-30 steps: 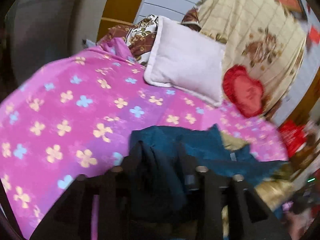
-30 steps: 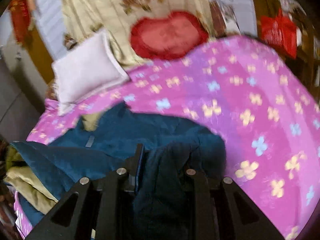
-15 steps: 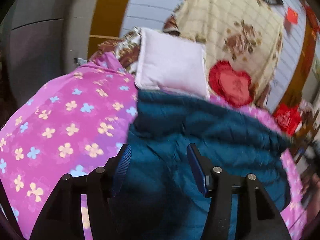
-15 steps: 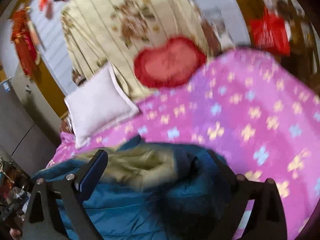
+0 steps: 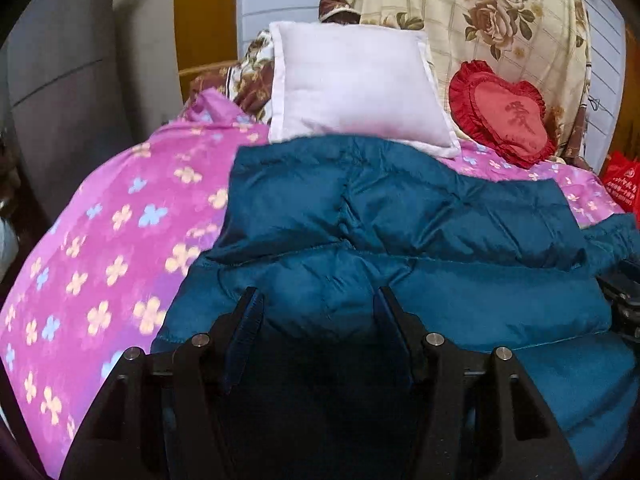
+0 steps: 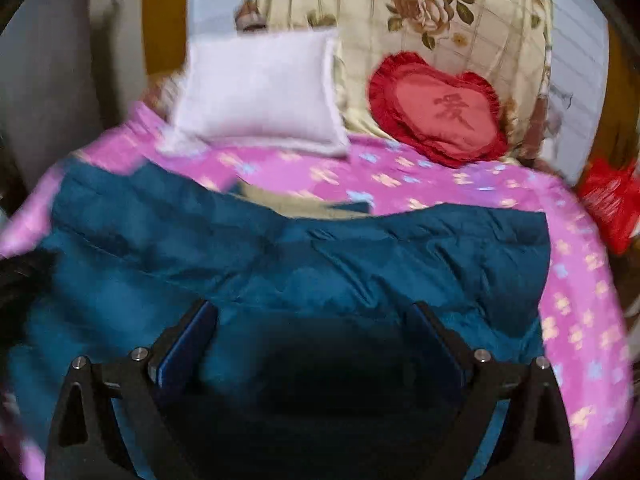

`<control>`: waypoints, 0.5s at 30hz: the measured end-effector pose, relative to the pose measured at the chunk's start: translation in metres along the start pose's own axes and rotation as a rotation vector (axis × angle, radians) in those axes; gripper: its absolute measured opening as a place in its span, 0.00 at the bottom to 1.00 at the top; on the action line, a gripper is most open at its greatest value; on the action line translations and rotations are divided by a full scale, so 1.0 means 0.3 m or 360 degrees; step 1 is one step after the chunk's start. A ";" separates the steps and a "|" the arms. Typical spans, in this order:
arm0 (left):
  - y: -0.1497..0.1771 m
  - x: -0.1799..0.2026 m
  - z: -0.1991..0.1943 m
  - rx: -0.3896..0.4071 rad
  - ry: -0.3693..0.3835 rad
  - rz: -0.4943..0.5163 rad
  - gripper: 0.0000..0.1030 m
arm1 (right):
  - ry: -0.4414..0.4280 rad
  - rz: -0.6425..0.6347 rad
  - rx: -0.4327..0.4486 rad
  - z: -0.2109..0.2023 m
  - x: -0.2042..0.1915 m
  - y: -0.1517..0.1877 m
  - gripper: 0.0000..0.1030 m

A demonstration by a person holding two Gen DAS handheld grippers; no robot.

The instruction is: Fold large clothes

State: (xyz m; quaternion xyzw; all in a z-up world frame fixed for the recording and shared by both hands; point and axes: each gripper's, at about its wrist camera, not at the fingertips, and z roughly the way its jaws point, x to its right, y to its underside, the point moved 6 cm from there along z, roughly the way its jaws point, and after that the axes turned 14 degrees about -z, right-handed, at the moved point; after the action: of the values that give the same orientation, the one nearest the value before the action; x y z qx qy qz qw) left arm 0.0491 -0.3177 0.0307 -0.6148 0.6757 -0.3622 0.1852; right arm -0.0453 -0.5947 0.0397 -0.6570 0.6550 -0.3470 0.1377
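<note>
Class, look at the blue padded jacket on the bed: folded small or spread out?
Spread out. The blue jacket lies wide across the pink bedspread, with one layer lapped over another.

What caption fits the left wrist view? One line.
Open fingers above a blue jacket spread on the pink bedspread, pillow behind.

Home bedroom: bed [image 5: 120,240], pillow [image 5: 356,84]

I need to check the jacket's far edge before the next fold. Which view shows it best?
The left wrist view: it is sharp, and the jacket shows its far edge lying against the white pillow. The right wrist view is motion-blurred; there the jacket spans the bedspread, with tan lining showing at its far edge.
</note>
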 end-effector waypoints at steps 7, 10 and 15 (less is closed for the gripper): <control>-0.025 0.050 0.066 -0.0001 -0.0052 0.0036 0.40 | 0.0029 0.0322 -0.0118 0.159 0.126 0.060 0.98; -0.033 0.038 0.015 0.0007 0.0004 0.0022 0.40 | 0.0041 0.0293 -0.0154 0.154 0.115 0.064 0.98; -0.091 0.002 -0.010 0.0054 -0.0013 -0.0004 0.40 | -0.0103 0.0353 0.0045 0.013 0.107 0.044 0.98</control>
State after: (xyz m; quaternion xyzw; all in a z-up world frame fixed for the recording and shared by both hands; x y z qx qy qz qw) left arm 0.0660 -0.3169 0.0525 -0.6140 0.6679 -0.3712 0.1978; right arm -0.0560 -0.6278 0.0373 -0.5893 0.7139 -0.3174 0.2056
